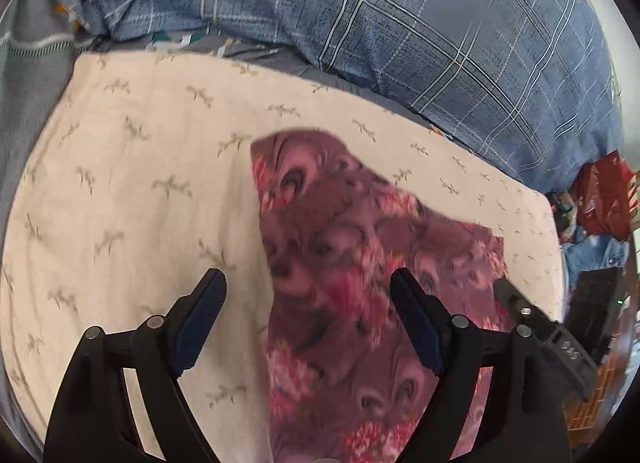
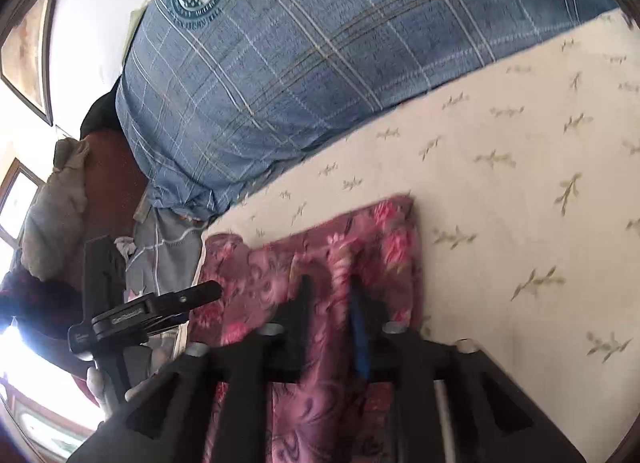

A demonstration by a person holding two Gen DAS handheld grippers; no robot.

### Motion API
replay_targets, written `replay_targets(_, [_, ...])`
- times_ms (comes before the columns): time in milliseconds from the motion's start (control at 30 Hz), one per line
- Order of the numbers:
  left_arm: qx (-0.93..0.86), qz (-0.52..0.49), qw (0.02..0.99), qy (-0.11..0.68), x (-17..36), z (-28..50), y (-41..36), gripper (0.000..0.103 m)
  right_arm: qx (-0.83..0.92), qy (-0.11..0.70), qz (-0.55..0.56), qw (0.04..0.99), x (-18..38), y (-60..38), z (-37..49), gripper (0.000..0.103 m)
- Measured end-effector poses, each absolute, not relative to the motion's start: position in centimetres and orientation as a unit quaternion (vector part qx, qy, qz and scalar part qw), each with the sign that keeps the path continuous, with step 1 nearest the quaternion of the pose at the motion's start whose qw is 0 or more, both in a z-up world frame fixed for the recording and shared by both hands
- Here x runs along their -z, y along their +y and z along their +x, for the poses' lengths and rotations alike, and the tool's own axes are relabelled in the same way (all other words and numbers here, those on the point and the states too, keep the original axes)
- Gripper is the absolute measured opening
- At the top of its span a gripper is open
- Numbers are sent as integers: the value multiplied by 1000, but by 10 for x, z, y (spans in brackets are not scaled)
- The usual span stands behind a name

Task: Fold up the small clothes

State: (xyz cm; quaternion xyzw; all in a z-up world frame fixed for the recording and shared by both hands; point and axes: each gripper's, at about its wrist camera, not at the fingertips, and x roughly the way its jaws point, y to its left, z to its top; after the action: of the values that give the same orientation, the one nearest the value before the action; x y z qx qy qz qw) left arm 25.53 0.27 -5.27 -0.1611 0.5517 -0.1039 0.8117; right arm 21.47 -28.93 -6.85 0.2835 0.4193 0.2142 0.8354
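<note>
The floral garment [image 1: 352, 263] is laid flat on the cream sheet [image 1: 132, 167], near the plaid quilt [image 1: 420, 23]. Left gripper [image 1: 308, 291] is held wide apart above it, nothing gripped. Right gripper [image 2: 330, 295]: jaws narrowly parted w/ a cloth ridge between; grip can't be told.

The maroon floral-print garment [image 1: 360, 263] was soft, matt woven cloth lying on a cream leaf-print cotton-like sheet [image 1: 140, 183]. The blue plaid fabric bedding [image 1: 400, 23] showed a coarse, matt weave. The black left gripper [image 1: 308, 295] appeared as matt plastic with dull metal pivot pins.
</note>
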Motion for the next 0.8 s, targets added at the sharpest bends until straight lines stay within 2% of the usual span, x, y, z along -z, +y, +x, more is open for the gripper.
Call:
replay_targets(33, [104,-166,807,557,55,254,3,84,-213,426,274,835,71,-284,216,28])
replay_targets(67, [102,-170,804,560,57,253,4,84,-210,429,254,841,70,-278,218,10])
replay_targets(100, [104,-176,803,560,56,251,6,84,-215,425,236,847,65,-272,217,5])
replay_targets(267, [86,-161,829,529,45,255,9,85,-235,337,249,877,25,-277,209,4])
replay_targets(333, [73,-147,828,536,50,259,6,85,-204,374,239,873,41,-280,223,4])
replay_targets(400, [70,-142,824,544,52,256,6,85,-180,450,219,847,75,-276,237,4])
replay_targets(433, [76,-147,825,540,48,250,9,85,-183,432,242,849,75,-282,232,5])
replay_targets(467, [84,-149,827,536,44,243,11,85,-187,425,262,846,71,-287,227,15])
replay_targets(533, [112,-151,831,524,33,219,14,85,-194,410,289,843,62,-298,211,16])
replay_targets(667, [147,-169,827,516,38,174,13,85,-233,403,319,826,64,-307,167,39])
replay_targets(733, [144,-153,816,538,58,165,3,85,-242,425,308,816,78,-299,154,35])
replay_targets(800, [125,-144,818,543,64,160,-1,86,-240,415,257,839,75,-289,147,16])
